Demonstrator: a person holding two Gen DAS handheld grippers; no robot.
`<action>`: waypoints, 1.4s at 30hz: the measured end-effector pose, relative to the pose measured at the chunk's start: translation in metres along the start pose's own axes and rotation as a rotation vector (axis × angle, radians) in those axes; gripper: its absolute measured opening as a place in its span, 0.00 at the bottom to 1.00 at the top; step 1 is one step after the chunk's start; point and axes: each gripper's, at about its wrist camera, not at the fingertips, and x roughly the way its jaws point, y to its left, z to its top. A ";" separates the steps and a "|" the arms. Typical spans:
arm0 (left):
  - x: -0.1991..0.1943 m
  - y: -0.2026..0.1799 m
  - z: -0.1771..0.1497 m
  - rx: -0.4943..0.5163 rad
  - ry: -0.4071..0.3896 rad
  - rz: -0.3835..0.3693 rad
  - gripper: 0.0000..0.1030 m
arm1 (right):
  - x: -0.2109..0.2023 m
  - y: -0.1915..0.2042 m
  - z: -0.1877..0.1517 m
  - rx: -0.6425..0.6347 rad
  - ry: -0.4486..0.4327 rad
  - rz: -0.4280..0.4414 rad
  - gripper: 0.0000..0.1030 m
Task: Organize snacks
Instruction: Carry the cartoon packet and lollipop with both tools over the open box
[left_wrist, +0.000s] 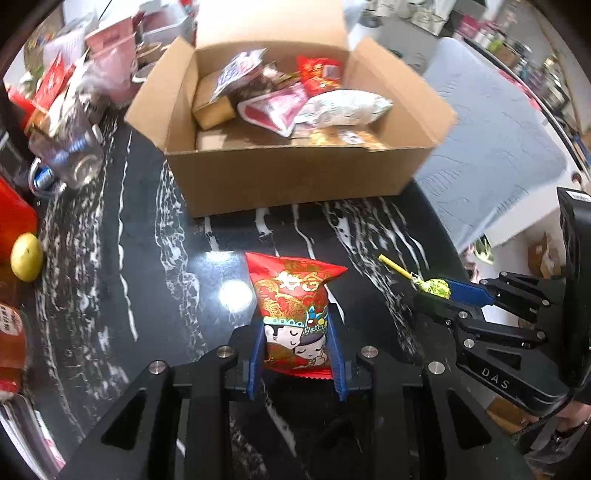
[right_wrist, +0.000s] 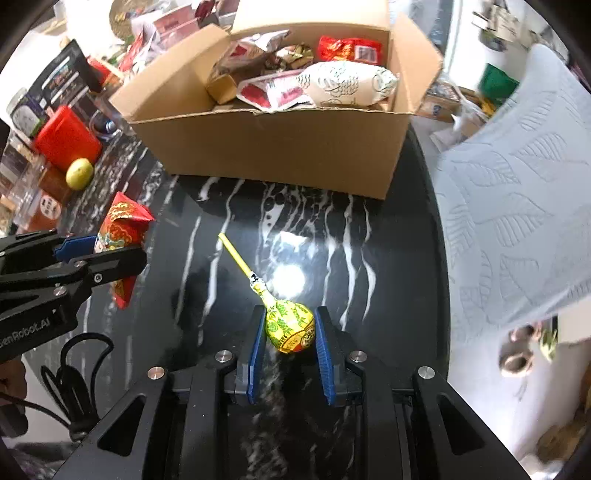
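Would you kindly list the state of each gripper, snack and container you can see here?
left gripper: shut on the red snack packet
red snack packet: held between the pads, above the table
right gripper: shut on the lollipop
lollipop: gripped at its wrapped head, stick pointing toward the box
cardboard box: flaps open, snacks piled inside
lemon: whole, resting on the table

Each hand-held gripper is matte black with angular linkage arms, triangular cut-outs and round silver screw heads. The left hand-held gripper (left_wrist: 298, 354) has ribbed blue finger pads (left_wrist: 256, 363) and white lettering along its side. The right hand-held gripper (right_wrist: 290, 345) carries white "DAS" lettering. A looped black cable (right_wrist: 79, 373) hangs beneath the left unit.
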 end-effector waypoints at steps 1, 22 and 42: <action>-0.006 -0.001 -0.003 0.018 -0.007 -0.003 0.29 | -0.006 0.004 -0.004 0.014 -0.008 -0.005 0.25; -0.098 -0.001 -0.058 0.183 -0.051 -0.171 0.29 | -0.095 0.085 -0.078 0.254 -0.124 -0.021 0.25; -0.131 0.005 -0.024 0.228 -0.130 -0.245 0.29 | -0.121 0.105 -0.048 0.238 -0.147 -0.009 0.25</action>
